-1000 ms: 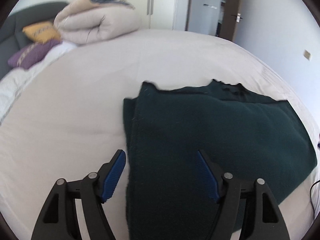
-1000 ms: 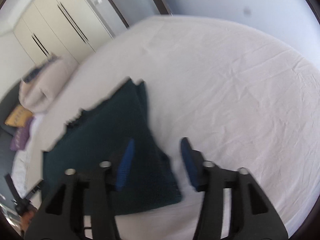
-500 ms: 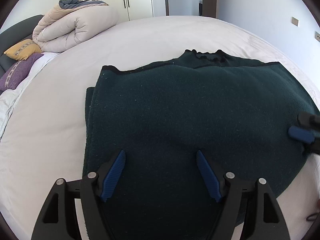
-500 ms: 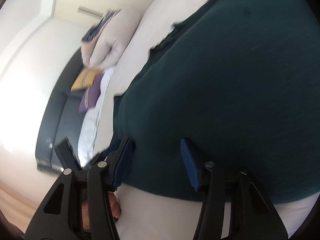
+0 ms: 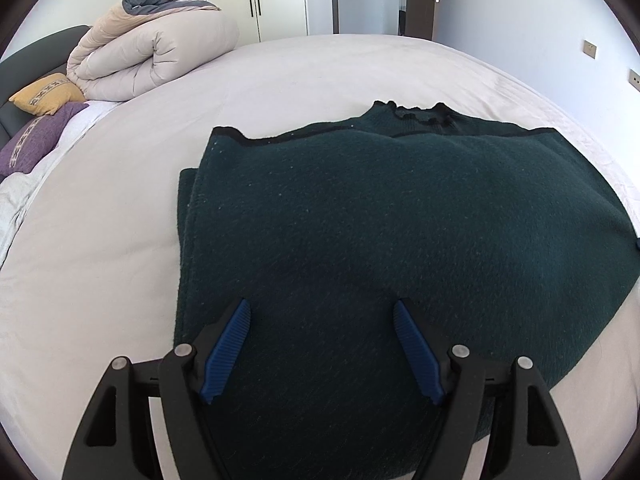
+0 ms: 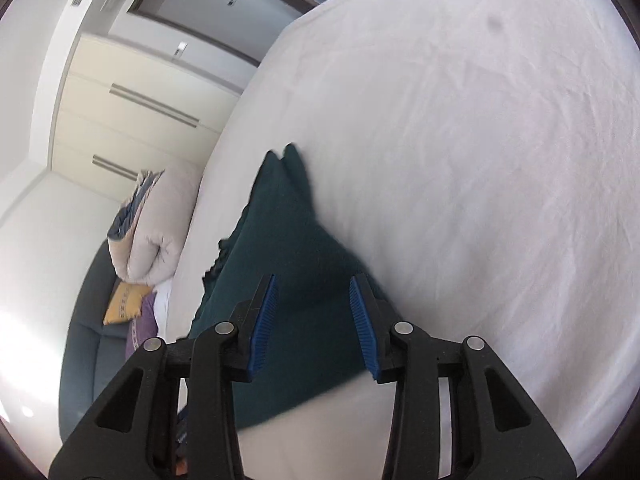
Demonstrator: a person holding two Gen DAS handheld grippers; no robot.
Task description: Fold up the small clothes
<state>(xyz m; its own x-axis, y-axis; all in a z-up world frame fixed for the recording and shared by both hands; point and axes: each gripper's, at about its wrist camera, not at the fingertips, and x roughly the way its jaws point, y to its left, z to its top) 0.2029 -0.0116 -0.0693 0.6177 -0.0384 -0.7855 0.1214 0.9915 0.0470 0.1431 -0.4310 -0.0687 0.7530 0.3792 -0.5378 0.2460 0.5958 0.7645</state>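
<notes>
A dark green sweater [image 5: 400,220] lies folded on the white bed [image 5: 100,260], its collar toward the far side. My left gripper [image 5: 322,308] is open and empty, held over the sweater's near edge. In the right wrist view the sweater [image 6: 296,280] runs away along the bed. My right gripper [image 6: 314,284] is open and empty, its blue pads [image 6: 362,324] over the sweater's near end. Whether either gripper touches the fabric cannot be told.
A rolled beige duvet [image 5: 156,48] sits at the head of the bed with a yellow pillow [image 5: 48,94] and a purple pillow [image 5: 34,140]. White wardrobes [image 6: 132,120] and a door [image 5: 420,0] stand beyond. Bare white sheet [image 6: 480,160] spreads right of the sweater.
My left gripper has moved from the sweater's left edge to over its middle near edge. My right gripper has swung round sharply and its view now looks along the sweater's right side.
</notes>
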